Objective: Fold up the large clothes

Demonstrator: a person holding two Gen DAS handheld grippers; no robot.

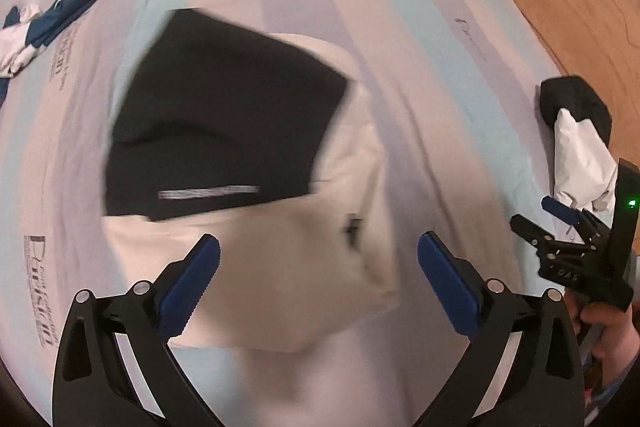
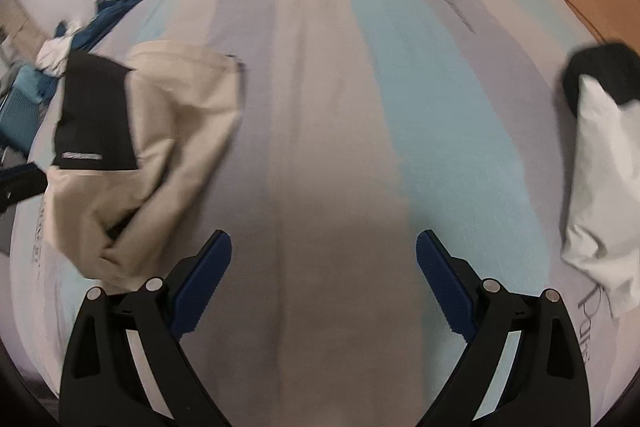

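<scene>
The beige and black garment [image 1: 256,155] is seen lying part-folded on the striped bedsheet [image 1: 452,75], just ahead of the left gripper [image 1: 318,277], whose jaws are spread wide with nothing held. The right gripper [image 2: 324,267] is likewise released, and only bare sheet is seen under it, well to the right of the garment. The next fold is judged best done by pinching two corners of one edge, lifting little, and laying it over evenly before smoothing. Counted: one garment in hand, one black and white bundle [image 2: 600,147] at the right edge, one blue and white heap [image 1: 44,23] far left, two grippers.
</scene>
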